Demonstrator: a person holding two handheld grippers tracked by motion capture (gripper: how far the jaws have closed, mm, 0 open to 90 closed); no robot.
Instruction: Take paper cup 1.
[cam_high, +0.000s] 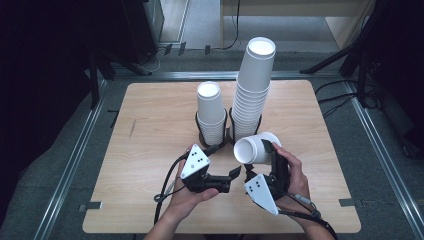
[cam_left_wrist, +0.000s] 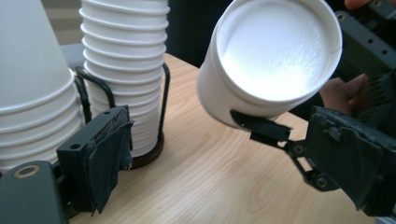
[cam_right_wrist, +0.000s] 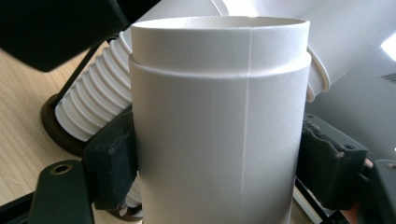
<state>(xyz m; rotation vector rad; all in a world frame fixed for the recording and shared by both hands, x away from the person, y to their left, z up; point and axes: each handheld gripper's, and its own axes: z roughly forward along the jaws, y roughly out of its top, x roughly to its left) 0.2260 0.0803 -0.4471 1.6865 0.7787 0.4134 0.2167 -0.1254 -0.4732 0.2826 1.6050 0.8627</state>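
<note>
A white paper cup (cam_high: 252, 149) lies on its side in the air above the table, and my right gripper (cam_high: 265, 152) is shut on its wall. In the right gripper view the cup (cam_right_wrist: 217, 116) sits squeezed between both black pads. Its round end (cam_left_wrist: 275, 56) faces my left gripper (cam_high: 231, 179), which points right toward it and stands open with nothing between its jaws. In the left gripper view my left gripper (cam_left_wrist: 229, 158) has only bare tabletop between its pads. Behind stand a short stack (cam_high: 211, 112) and a tall stack (cam_high: 254, 90) of upside-down white cups.
Both stacks sit in black wire holders (cam_high: 229, 131) at the middle of the light wooden table (cam_high: 150, 130). Metal rails (cam_high: 75, 155) run along the floor around the table. Dark equipment and cables lie beyond the far edge.
</note>
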